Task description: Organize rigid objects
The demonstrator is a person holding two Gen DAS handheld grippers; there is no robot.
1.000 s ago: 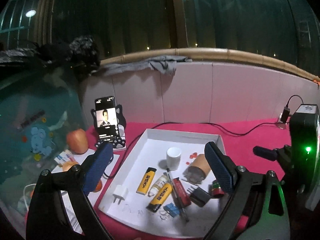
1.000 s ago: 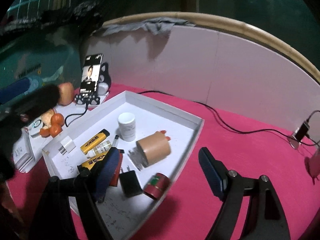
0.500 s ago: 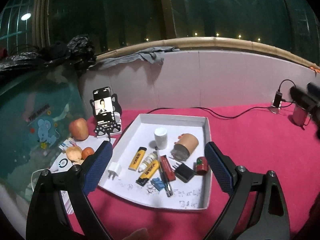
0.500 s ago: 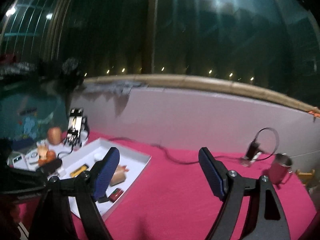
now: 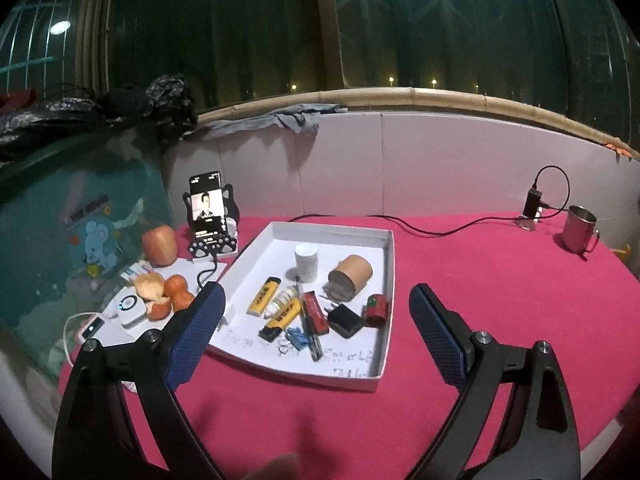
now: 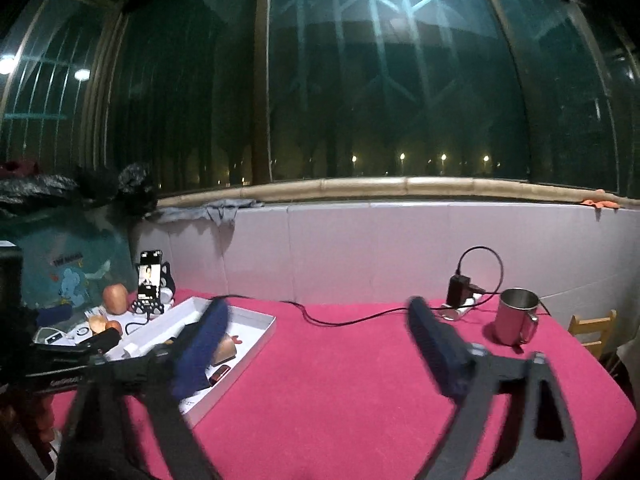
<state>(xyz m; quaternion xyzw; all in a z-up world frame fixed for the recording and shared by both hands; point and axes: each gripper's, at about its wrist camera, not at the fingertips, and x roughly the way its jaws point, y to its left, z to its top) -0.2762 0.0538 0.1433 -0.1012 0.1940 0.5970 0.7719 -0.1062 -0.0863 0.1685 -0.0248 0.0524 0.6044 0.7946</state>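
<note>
A white shallow tray [image 5: 382, 376] lies on the pink table and holds several small items: a white pill bottle [image 5: 306, 262], a brown cardboard tube [image 5: 352, 278] on its side, two yellow lighters [image 5: 264, 296], a red tin [image 5: 377, 310], a black plug [image 5: 346, 320] and a pen. My left gripper [image 5: 316, 330] hangs open in front of the tray's near edge, nothing between its fingers. My right gripper [image 6: 316, 344] is over bare pink cloth to the right of the tray [image 6: 256, 338]; its blurred jaws are opening with nothing between them.
A phone on a stand [image 5: 208, 216], an apple [image 5: 160, 246], oranges [image 5: 176, 294] and small white devices crowd the table's left side. A steel mug [image 6: 516, 316] and a black charger [image 6: 458, 290] with its cable stand at the back right. A white wall panel borders the table behind.
Both grippers have drawn back from the tray. The right one lifted and swung right, so the tray went from under it to its left, and its jaws spread wider.
</note>
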